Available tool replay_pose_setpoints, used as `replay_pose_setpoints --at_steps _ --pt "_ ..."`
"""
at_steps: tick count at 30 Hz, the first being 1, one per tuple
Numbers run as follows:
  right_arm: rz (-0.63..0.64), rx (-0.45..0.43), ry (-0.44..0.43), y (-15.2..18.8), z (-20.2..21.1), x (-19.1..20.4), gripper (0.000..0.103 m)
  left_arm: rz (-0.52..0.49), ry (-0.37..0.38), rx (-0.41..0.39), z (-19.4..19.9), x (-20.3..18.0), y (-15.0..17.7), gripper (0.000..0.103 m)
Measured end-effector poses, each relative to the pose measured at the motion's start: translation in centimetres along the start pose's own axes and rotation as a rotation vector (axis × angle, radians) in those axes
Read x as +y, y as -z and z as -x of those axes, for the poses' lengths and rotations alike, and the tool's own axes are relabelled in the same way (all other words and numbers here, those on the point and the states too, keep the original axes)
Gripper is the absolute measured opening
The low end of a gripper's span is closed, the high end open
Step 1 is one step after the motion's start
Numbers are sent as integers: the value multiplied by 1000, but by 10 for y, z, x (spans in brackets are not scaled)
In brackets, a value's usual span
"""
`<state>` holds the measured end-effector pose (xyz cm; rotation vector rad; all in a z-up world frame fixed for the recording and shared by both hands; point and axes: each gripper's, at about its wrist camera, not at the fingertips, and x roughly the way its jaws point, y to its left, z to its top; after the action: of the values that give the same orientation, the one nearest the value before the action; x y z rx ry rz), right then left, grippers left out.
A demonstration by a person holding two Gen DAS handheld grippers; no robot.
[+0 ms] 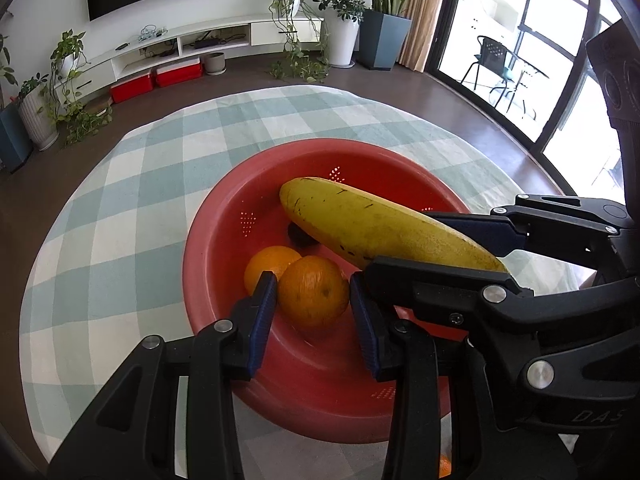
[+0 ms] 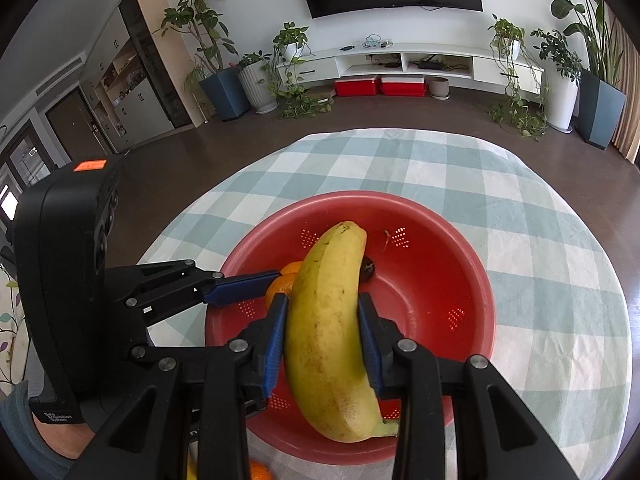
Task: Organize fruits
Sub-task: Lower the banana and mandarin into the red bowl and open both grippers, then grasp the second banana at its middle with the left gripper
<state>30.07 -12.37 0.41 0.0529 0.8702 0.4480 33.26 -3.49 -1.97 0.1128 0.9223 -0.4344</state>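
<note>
Banana (image 2: 328, 332), soft and easily bruised, sits clamped mid-length in the right claw (image 2: 323, 334) at centre frame above the red colander (image 2: 476, 280); left claw (image 1: 312, 308) brackets an orange (image 1: 314, 292), contact unclear.

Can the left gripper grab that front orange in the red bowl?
Probably yes: the left gripper is open with the front orange between its fingers, nothing covering it. The banana sits just beside, in the right gripper.

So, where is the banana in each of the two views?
Left wrist view: the banana runs from centre to right, above the oranges, clamped in the right tool.
Right wrist view: lower centre, upright between that tool's blue pads.
Shared landmark: the red colander under it.
</note>
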Motion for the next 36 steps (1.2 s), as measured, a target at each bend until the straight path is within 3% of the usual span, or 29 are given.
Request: replay_pose_setpoints --at_steps 4,9,11,18,19,20,22,25,31,36 --pt "1 16 0 -1 -5 3 38 8 -20 8 -3 4 2 42" --pt "-24 32 -10 -4 -5 3 38 16 -22 8 0 7 3 43" --pt "-33 26 -12 -4 -2 2 40 23 -31 -1 4 8 4 50" --pt "-51 -22 -4 -5 21 4 57 27 -31 -16 24 5 13 52" --pt "-54 -35 -6 -4 27 4 62 26 -31 -24 30 5 15 57" --pt "-58 -50 -10 -2 34 3 64 26 -36 -36 38 4 19 70" --pt "-69 -72 -18 5 48 2 65 28 -20 -66 53 6 27 85" --pt "-101 -118 -34 24 75 -2 75 15 -5 -76 74 7 43 88" --pt "-173 -192 -64 84 123 -3 83 -108 46 -65 108 -11 85 90" --pt "-187 -185 -45 142 141 5 84 -394 102 -15 122 -53 125 91"
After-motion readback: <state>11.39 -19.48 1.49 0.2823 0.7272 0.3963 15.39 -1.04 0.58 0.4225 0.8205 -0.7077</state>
